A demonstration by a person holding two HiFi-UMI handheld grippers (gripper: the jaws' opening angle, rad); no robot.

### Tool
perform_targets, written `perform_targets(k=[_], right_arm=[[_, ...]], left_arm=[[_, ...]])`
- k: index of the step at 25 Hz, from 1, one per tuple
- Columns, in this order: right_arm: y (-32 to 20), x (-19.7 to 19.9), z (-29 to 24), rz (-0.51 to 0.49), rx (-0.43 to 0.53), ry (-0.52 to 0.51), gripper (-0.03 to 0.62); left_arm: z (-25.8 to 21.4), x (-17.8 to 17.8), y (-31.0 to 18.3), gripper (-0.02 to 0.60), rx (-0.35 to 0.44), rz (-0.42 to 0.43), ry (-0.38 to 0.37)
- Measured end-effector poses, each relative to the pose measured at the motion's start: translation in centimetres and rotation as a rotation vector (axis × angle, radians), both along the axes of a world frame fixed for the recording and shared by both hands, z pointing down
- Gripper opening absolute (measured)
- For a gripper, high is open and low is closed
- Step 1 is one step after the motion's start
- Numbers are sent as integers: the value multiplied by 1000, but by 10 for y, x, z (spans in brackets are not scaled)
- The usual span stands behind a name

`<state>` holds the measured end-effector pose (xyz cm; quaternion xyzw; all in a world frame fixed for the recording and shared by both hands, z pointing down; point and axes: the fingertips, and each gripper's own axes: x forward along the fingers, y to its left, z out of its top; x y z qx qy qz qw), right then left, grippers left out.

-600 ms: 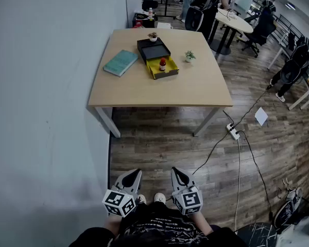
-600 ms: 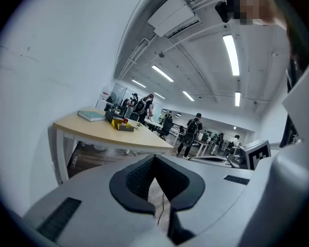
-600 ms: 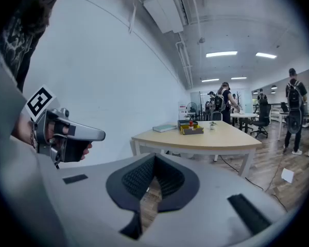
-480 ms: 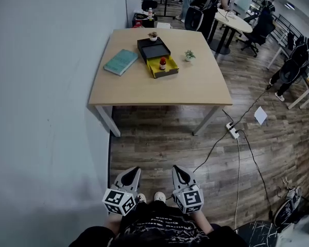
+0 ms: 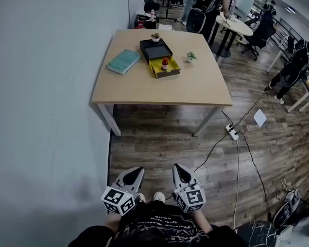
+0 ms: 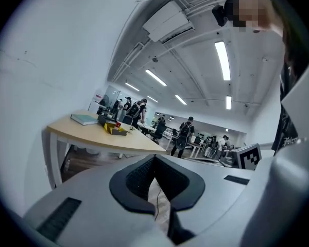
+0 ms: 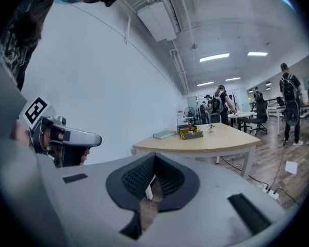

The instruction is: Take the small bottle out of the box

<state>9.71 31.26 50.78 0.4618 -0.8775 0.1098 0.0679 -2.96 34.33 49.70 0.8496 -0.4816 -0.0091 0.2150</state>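
Far ahead stands a wooden table point(image 5: 159, 89). On it an open yellow box point(image 5: 167, 71) holds a small red-capped bottle point(image 5: 165, 64). I also pick out the box point(image 6: 116, 130) point(image 7: 191, 134) and the bottle point(image 7: 189, 128) in both gripper views, small and distant. My left gripper point(image 5: 137, 170) point(image 6: 154, 161) and right gripper point(image 5: 178, 168) point(image 7: 153, 161) are held low against the body, over the wooden floor and well short of the table. Both are shut with nothing between the jaws.
On the table also lie a black tray point(image 5: 155, 49), a teal book point(image 5: 123, 61) and a small potted plant point(image 5: 191, 57). A white wall runs along the left. A power strip point(image 5: 232, 131) with cables lies on the floor. People and chairs fill the back right.
The head view has shifted a little, so the table sits slightly further right. Both grippers stay shut and almost still near the body.
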Motion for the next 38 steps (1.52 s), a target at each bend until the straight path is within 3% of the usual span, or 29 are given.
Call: perform_targets(k=[4,7,8,9,10,11,13,14,20,27,31,38], right_arm=[[-2,2,1,14,-3,12,5],[-2,4,0,24,-15,-4,6],[1,3,-1,21,-22,-14,67],[4,2,-2,17,-28,-24,149],[6,0,-4,14,-29,-31,155],[8,-2,-5,9,-29,-34,155],[7,-4,-4,-6,-28,-31,255],[5,-5,-3,-9,-26,-26,258],[12,-13,-6,15,-17,-12,259],[22,-26,-9,83,-1,-33,258],[26,-35,-6,108,-2,-77,258],[10,-34,8,108,-2,-4,258]], left_arm=[[8,-12,-1,5,-27,-55,-3],[9,-12,4,8,-52,-10,10],[7,-12,6,27,-56,2,16],[4,-13,9,58,-55,5,19],[-1,-16,10,130,-48,-2,19],[-5,-19,10,258,-39,-15,19],[-10,-25,3,333,-22,-38,26],[-10,-26,-2,344,-18,-38,29],[-14,-36,4,347,5,-14,36],[-15,-42,19,347,32,100,39],[-10,-57,14,346,33,82,20],[8,-72,-4,345,11,6,-4]])
